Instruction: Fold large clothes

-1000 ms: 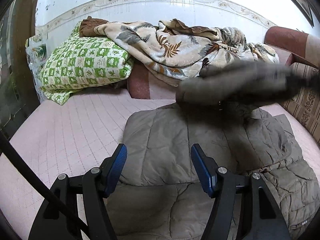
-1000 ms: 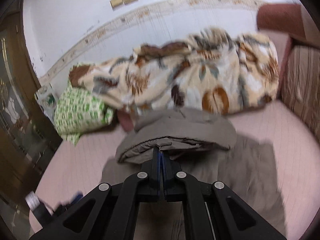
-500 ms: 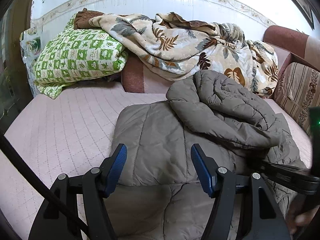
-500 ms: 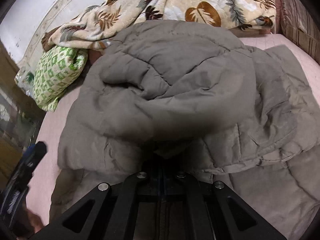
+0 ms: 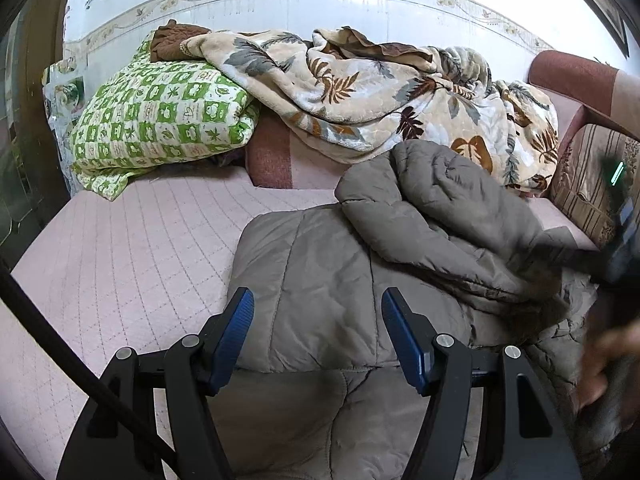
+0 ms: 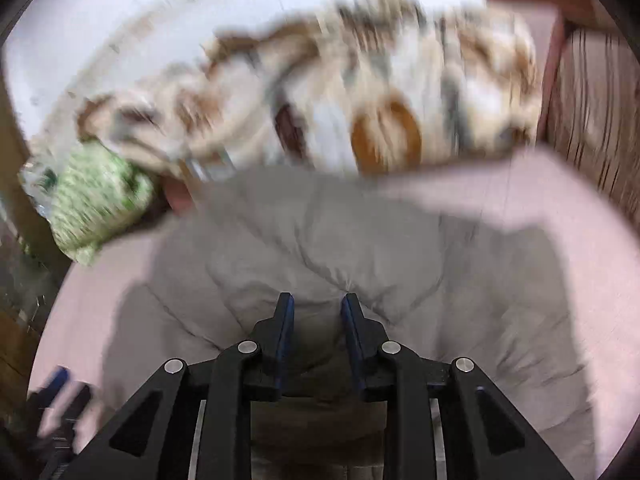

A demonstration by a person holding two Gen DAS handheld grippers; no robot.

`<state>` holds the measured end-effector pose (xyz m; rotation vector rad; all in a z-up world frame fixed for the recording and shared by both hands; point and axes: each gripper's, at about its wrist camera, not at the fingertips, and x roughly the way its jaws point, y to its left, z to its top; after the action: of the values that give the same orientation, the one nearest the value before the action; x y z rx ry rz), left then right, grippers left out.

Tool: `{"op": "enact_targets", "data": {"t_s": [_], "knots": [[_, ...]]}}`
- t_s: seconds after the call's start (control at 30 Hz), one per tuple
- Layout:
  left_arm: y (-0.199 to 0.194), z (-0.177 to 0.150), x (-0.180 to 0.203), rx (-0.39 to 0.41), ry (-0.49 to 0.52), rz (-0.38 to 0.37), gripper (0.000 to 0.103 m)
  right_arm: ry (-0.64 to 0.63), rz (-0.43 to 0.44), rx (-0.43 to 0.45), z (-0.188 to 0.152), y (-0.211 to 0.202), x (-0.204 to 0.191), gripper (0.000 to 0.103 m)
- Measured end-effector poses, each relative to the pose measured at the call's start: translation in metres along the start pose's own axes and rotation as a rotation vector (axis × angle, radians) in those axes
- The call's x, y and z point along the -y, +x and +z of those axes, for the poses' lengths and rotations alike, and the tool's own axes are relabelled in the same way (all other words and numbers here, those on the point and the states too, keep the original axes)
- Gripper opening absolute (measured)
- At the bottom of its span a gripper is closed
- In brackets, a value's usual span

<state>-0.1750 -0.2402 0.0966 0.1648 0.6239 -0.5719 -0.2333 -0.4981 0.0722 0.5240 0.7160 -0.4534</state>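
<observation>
At the back of the pink quilted bed (image 5: pixel 132 248), a green-and-white checked pillow (image 5: pixel 160 116) lies against the wall on the left, and a beige leaf-print blanket (image 5: pixel 380 96) is heaped beside it, one end draped over the pillow's edge. A striped cushion (image 5: pixel 592 184) stands at the right edge. The grey-brown padded jacket (image 5: pixel 320 280) lies spread on the bed in front of these, with one part folded over and bunched on its right half, its far end just short of the blanket. The left gripper (image 5: pixel 316 330) hangs over the near left part of the jacket, its blue-padded jaws wide apart with nothing pinched. The right gripper (image 6: pixel 316 322) has its jaws opening, a narrow gap between the pads; jacket fabric shows beyond that gap, but the pads do not press on it. That view is blurred.
</observation>
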Motion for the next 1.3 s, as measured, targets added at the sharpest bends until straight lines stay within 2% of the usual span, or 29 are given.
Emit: {"op": "enact_targets", "data": {"t_s": [0.03,0.07,0.13,0.2,0.27,0.4,0.53,0.6,0.67,0.73,0.83,0.87,0.93,1.03,1.13,1.23,1.3], "knots": [[0.0,0.0,0.0,0.0,-0.002,-0.004,0.066,0.036,0.015,-0.054,-0.015,0.021,0.006,0.028],[0.001,0.001,0.0,-0.001,-0.002,-0.005,0.066,0.023,0.008,-0.073,-0.025,0.033,0.006,0.028],[0.002,0.0,-0.001,-0.007,-0.001,-0.003,0.066,-0.021,-0.023,-0.046,-0.034,0.034,0.001,0.027],[0.002,0.001,-0.003,-0.009,-0.005,-0.005,0.066,-0.032,-0.052,-0.043,-0.029,0.025,-0.005,0.027],[0.0,0.002,-0.005,-0.004,-0.014,-0.005,0.066,-0.012,-0.043,0.029,-0.021,0.0,-0.008,0.027],[0.0,0.003,-0.01,-0.008,-0.034,0.001,0.066,-0.088,0.02,0.117,-0.012,-0.023,-0.047,0.027],[0.002,0.003,-0.014,-0.018,-0.043,0.009,0.066,-0.176,0.092,0.03,-0.022,0.008,-0.094,0.027],[0.004,0.003,-0.016,-0.024,-0.048,0.004,0.066,-0.201,0.086,-0.048,-0.036,0.032,-0.102,0.027],[0.007,0.004,-0.016,-0.035,-0.048,-0.001,0.066,-0.222,0.065,-0.08,-0.046,0.047,-0.103,0.027],[0.009,0.004,-0.016,-0.039,-0.048,-0.002,0.066,-0.213,0.082,-0.081,-0.042,0.041,-0.1,0.027],[0.01,0.004,-0.016,-0.042,-0.046,-0.01,0.066,-0.164,0.19,-0.04,-0.025,0.002,-0.085,0.027],[0.01,0.005,-0.015,-0.042,-0.047,-0.013,0.066,-0.17,0.189,-0.003,-0.018,-0.011,-0.082,0.027],[0.011,0.006,-0.015,-0.045,-0.052,-0.021,0.066,-0.176,0.118,0.053,-0.011,-0.032,-0.064,0.027],[0.009,0.009,-0.009,-0.044,-0.048,-0.028,0.066,-0.139,0.053,0.096,-0.013,-0.044,-0.031,0.027],[0.01,0.014,-0.001,-0.041,-0.048,-0.048,0.066,-0.13,0.035,0.064,-0.021,-0.032,-0.006,0.027],[0.024,0.025,0.015,-0.036,-0.036,-0.019,0.066,-0.102,0.077,0.022,-0.026,-0.015,0.011,0.027],[0.036,0.033,0.024,-0.043,-0.06,-0.045,0.066,-0.114,0.092,-0.035,-0.023,-0.002,0.012,0.027]]}}
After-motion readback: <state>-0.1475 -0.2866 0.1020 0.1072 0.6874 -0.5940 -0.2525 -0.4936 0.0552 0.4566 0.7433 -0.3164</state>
